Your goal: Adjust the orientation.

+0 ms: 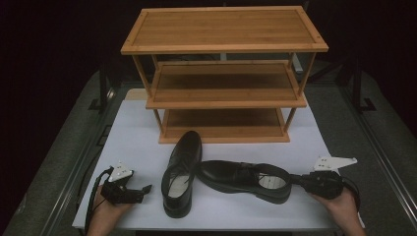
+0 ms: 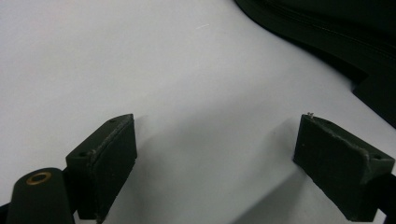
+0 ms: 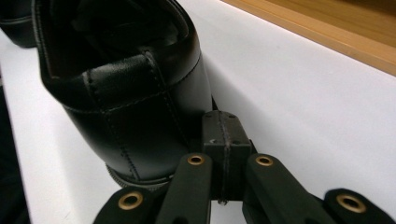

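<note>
My right gripper (image 3: 223, 154), jaws pressed together against the heel of the sideways shoe (image 1: 244, 180) at lower centre, grips nothing and could shove it into the other shoe (image 1: 182, 172), while my left gripper (image 2: 224, 163) gapes empty.

Left shoe (image 2: 345, 42) in left gripper view: cut off by top and right edges, just dark sole edge visible. Right shoe (image 3: 126, 88) in right gripper view: toe out of frame at top, heel alone visible. Wooden shoe rack (image 3: 327, 28) there: lone corner strip, blurred. Person's hands (image 1: 105, 216) in high view: cut by bottom edge. Bottom rack shelf (image 1: 223, 123): rear hidden under middle shelf.
</note>
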Tool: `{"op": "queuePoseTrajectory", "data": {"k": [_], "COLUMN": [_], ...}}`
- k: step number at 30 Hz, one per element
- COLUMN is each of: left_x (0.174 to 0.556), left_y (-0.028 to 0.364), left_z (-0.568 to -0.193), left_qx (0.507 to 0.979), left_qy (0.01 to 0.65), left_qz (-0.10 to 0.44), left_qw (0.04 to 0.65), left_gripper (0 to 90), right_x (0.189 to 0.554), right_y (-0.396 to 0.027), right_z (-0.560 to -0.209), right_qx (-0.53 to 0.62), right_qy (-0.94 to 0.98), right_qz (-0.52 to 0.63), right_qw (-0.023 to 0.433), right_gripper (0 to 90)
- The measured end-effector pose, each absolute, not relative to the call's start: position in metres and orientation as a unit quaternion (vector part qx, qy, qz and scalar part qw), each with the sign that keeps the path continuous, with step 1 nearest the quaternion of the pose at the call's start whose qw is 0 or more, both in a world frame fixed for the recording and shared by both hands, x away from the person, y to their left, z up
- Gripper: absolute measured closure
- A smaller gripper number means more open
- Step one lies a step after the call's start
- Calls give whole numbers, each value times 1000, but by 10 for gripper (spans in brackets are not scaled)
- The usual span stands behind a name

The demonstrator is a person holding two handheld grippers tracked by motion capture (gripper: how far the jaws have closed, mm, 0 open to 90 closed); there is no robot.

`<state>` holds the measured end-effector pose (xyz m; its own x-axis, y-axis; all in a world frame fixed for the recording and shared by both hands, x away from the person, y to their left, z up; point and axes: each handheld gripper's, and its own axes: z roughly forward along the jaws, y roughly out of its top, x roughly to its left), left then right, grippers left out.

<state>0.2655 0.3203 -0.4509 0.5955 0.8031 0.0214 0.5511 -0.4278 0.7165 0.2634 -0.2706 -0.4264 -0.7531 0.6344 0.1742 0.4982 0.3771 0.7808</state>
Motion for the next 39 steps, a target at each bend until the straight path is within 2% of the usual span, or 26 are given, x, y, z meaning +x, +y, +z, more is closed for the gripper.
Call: {"op": "queuePoseTrajectory", "data": {"k": [20,30,39], "left_x": [266,266,266], "left_y": [320,320,320], "left_z": [-451,-451,-451], "left_qx": [824,824,824], "left_qy": [411,411,411], "left_qz": [183,183,183], "left_qw": [343,343,343], "left_gripper": [125,125,125], "right_x": [246,239,236], "right_y": [-267,-222,-207], "right_z": [-427,-434,-435], "right_qx": [287,222,198], "right_qy": [845,875,881], "right_qz": [452,428,426], "right_qw": [12,-44,-56], "right_gripper": [898,897,897]}}
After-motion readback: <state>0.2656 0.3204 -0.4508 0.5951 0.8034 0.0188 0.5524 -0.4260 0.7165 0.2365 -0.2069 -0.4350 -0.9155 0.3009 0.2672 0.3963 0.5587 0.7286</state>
